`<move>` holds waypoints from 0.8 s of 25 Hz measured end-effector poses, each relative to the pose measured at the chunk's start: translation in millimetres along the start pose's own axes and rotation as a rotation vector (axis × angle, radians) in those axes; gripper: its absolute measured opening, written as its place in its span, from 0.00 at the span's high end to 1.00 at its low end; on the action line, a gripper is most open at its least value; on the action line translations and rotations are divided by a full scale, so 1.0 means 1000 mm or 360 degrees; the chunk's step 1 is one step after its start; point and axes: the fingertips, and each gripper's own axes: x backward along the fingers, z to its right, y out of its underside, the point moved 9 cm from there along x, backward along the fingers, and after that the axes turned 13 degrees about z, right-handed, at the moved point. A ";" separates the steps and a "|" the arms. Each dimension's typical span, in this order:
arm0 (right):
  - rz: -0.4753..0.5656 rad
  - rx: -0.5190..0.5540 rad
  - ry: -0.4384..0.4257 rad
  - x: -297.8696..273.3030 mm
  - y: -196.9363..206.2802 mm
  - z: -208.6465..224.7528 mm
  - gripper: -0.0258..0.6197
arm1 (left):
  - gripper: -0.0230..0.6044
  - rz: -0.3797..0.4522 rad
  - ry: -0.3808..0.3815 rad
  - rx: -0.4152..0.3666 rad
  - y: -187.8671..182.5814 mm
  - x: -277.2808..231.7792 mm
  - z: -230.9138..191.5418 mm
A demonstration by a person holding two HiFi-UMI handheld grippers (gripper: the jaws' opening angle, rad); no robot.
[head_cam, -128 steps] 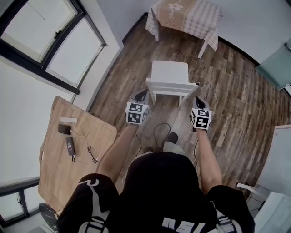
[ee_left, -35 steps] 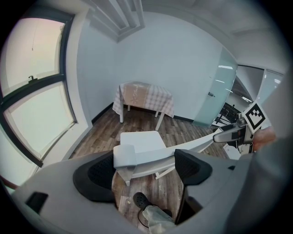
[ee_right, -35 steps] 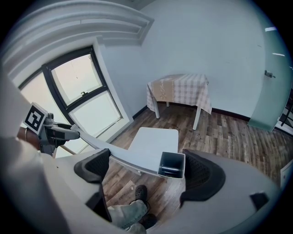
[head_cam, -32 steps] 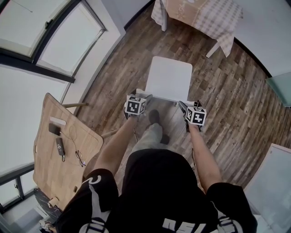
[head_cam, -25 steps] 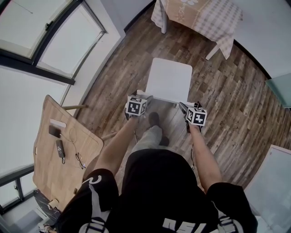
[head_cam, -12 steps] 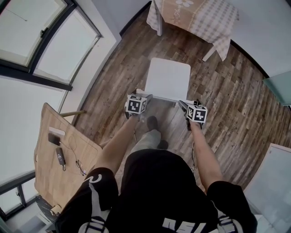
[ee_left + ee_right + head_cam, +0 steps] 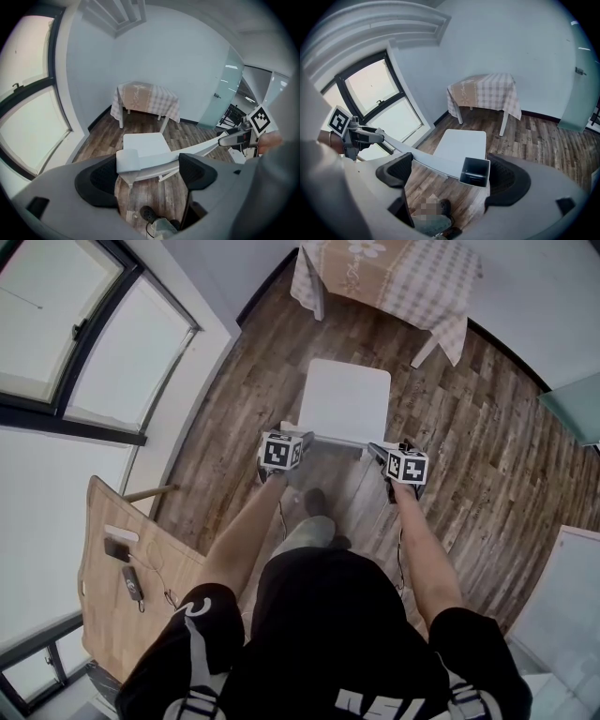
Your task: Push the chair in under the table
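Looking down from the head view, a person stands behind one white chair. The left gripper and right gripper each meet one end of its backrest. One table with a checked cloth stands ahead, well apart from the chair, so the chair is not yet under it.

In the left gripper view, the jaws stand wide apart with the end of the top rail between them, not clamped.

The right gripper view shows the same: jaws wide, with the rail's hollow end between them.

Pushing evenly from both ends, low and straight, should keep the chair aimed between the table legs without tipping.
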 end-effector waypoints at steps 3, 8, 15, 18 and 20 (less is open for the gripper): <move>-0.0002 -0.0005 0.0009 -0.008 -0.007 0.003 0.17 | 0.34 -0.0004 0.0018 -0.0011 -0.008 -0.010 -0.004; 0.0019 -0.0022 0.0040 -0.021 -0.017 0.007 0.17 | 0.34 -0.0031 0.0058 -0.0046 -0.024 -0.028 -0.014; 0.0008 0.0029 0.0178 -0.031 -0.038 0.008 0.18 | 0.34 -0.0035 0.0099 -0.0079 -0.045 -0.048 -0.022; 0.0003 0.0046 0.0236 -0.029 -0.048 0.008 0.19 | 0.34 -0.0054 0.0123 -0.0094 -0.051 -0.055 -0.023; 0.0000 0.0039 0.0241 -0.030 -0.050 0.010 0.19 | 0.34 -0.0064 0.0142 -0.0109 -0.055 -0.058 -0.023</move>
